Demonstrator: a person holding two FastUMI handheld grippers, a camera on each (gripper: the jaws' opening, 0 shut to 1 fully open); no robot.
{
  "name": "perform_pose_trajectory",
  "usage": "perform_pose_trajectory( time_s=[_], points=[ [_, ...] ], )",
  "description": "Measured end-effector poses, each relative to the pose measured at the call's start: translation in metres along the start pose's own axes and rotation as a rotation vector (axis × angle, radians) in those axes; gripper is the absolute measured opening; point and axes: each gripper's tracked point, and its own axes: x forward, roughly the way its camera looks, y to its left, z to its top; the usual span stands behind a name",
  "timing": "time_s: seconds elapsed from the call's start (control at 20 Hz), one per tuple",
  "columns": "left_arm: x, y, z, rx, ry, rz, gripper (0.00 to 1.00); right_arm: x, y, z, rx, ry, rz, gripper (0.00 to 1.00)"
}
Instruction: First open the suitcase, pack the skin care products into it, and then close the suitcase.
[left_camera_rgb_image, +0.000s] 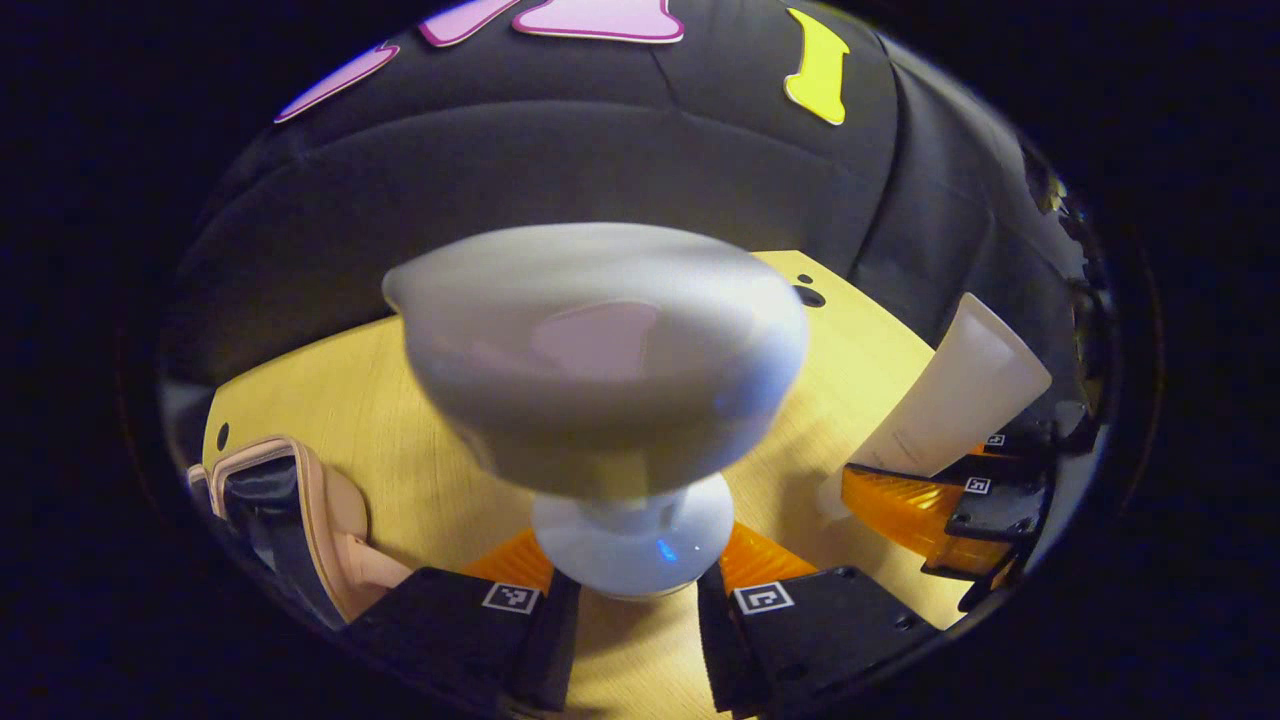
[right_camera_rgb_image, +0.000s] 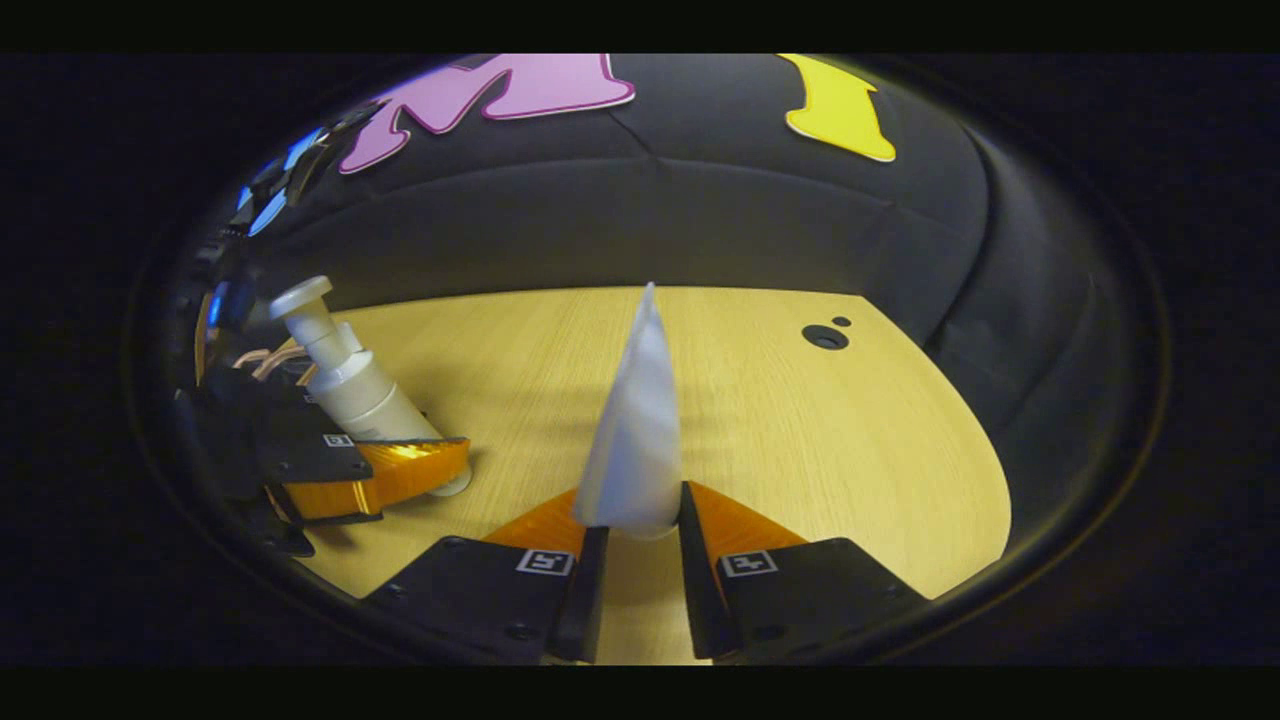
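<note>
White pump bottle (left_camera_rgb_image: 600, 400) clamped in L gripper (left_camera_rgb_image: 633, 590), centre frame of left gripper view.
R gripper (right_camera_rgb_image: 634, 535) pinches white tube (right_camera_rgb_image: 637, 430) upright, bottom centre of right gripper view; pink suitcase (left_camera_rgb_image: 290, 520) lower left in left gripper view, on wood table (right_camera_rgb_image: 800, 440).

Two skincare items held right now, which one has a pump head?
The pump bottle in the left gripper: round white pump on top. The tube in the right gripper tapers to a flat crimped end.

- Left gripper view looks along its fingers, very near a pump bottle (left_camera_rgb_image: 600, 400).
- Right gripper view faces the booth wall, low over the table (right_camera_rgb_image: 800, 420).
- Both views share that table.
</note>
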Motion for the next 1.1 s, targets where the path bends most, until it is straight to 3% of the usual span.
perform_pose_trajectory(
  time_s=[0.1, 0.15, 0.2, 0.3, 0.45, 0.65, 0.75, 0.9, 1.1],
  points=[
    [-0.021, 0.001, 0.009, -0.004, -0.021, -0.013, 0.56, -0.013, 0.007, 0.013, -0.01, -0.032, 0.019, 0.38],
    [-0.039, 0.001, 0.016, -0.002, -0.029, -0.028, 0.55, -0.026, 0.014, 0.02, -0.02, -0.053, 0.038, 0.32],
    [-0.061, -0.002, 0.022, 0.008, -0.044, -0.058, 0.53, -0.041, 0.019, 0.025, -0.02, -0.07, 0.058, 0.38],
    [-0.119, 0.002, 0.035, 0.043, -0.102, -0.12, 0.56, -0.073, 0.033, 0.034, -0.014, -0.108, 0.107, 0.38],
    [-0.186, 0.049, 0.03, 0.039, -0.056, -0.11, 0.55, -0.115, 0.05, 0.045, -0.013, -0.149, 0.156, 0.38],
    [-0.224, 0.145, -0.025, 0.03, 0.16, 0.002, 0.56, -0.152, 0.071, 0.057, -0.024, -0.188, 0.195, 0.37],
    [-0.221, 0.189, -0.076, -0.028, 0.351, 0.097, 0.55, -0.165, 0.084, 0.057, -0.041, -0.198, 0.207, 0.38],
    [-0.207, 0.207, -0.145, -0.13, 0.559, 0.119, 0.56, -0.176, 0.104, 0.049, -0.048, -0.185, 0.225, 0.37],
    [-0.187, 0.21, -0.197, -0.113, 0.694, 0.132, 0.56, -0.193, 0.13, 0.038, -0.065, -0.178, 0.247, 0.38]
  ],
)
